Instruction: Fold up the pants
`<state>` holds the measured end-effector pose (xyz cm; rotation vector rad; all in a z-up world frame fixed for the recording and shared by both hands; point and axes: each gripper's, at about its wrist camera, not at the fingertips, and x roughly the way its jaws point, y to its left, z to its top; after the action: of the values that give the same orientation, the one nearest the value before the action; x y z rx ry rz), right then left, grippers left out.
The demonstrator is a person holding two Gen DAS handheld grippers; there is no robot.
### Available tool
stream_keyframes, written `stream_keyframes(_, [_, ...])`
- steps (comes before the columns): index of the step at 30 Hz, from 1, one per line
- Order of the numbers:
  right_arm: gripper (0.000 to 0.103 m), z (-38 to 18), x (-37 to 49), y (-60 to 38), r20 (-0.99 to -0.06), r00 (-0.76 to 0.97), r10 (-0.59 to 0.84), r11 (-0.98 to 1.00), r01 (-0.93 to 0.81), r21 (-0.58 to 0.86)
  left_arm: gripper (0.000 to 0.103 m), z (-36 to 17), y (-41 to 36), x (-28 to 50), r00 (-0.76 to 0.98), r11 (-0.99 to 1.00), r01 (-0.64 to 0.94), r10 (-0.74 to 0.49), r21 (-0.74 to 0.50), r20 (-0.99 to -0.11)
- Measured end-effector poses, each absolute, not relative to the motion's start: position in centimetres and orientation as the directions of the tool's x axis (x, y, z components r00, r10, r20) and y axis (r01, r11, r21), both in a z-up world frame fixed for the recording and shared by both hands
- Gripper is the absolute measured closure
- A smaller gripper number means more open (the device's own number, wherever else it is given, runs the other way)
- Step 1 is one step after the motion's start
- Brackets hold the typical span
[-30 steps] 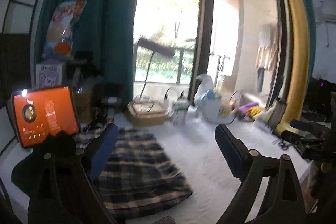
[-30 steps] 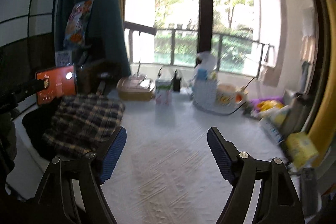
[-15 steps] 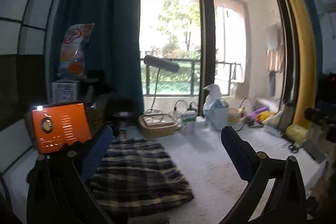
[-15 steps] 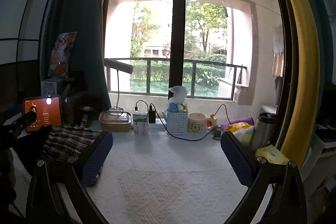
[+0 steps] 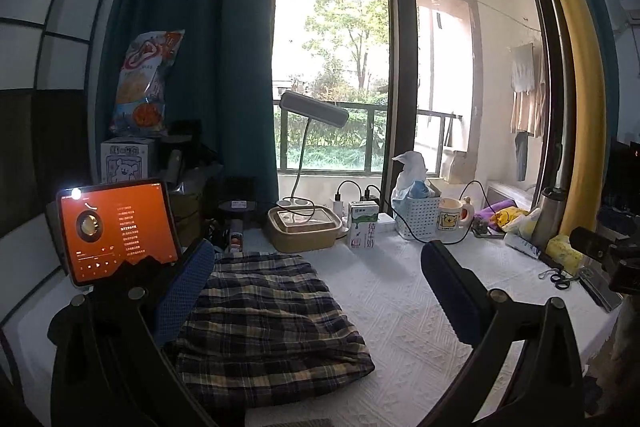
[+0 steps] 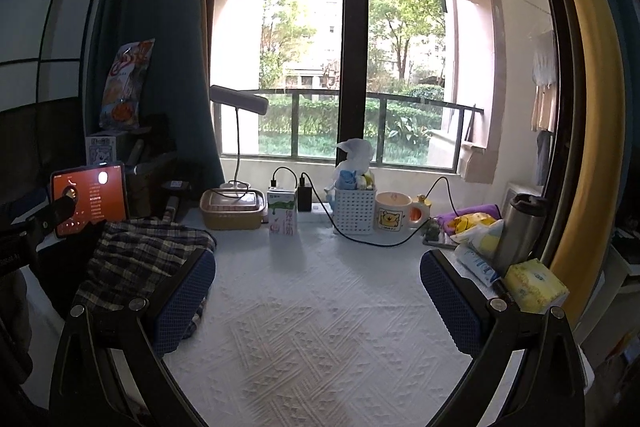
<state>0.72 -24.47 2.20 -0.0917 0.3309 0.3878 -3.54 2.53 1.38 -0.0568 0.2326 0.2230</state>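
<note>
Plaid pants [image 5: 260, 323] lying folded into a compact, thick rectangle on the white textured tablecloth [image 5: 400, 327], at about 7 o'clock in the left wrist view and at 9 o'clock in the right wrist view. Soft, light woven cloth by the look of it: likely to sag and slide out of its layers if lifted by 1 corner, not fragile, not slippery on the embossed cloth beneath. Best taken, probably, at the thick folded edge nearest the camera, or at 2 corners of 1 side together, pinching through all layers. Fold judged largely done; perhaps only tidying or 1 more fold left.

Left gripper [image 5: 316, 287] spread wide, nothing between the pads, its left pad overlapping the near-left edge of the pants; contact there cannot be told. Right gripper [image 6: 318, 303] likewise spread wide, its jaws having just been opening, with only bare tablecloth between them and the pants just beside its left pad.

Further out: an orange-screened tablet [image 5: 116, 231] at 9 o'clock beyond the pants, a beige lidded box [image 5: 304, 229] at 12 o'clock, a milk carton [image 5: 363, 225], a white basket [image 5: 418, 217] and a bear mug [image 5: 452, 219] along the window sill. Scissors [image 5: 558, 277] at 3 o'clock, well apart from the pants.
</note>
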Motion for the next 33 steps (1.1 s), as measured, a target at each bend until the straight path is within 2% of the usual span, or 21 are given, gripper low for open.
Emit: stream_keyframes(33, [0.0, 2.03, 0.85, -24.8, -0.336, 0.871, 0.357, 0.924, -0.383, -0.013, 0.001, 1.3, 1.89, -3.68, 0.947, 0.973, -0.228, 0.215, -0.029, -0.237])
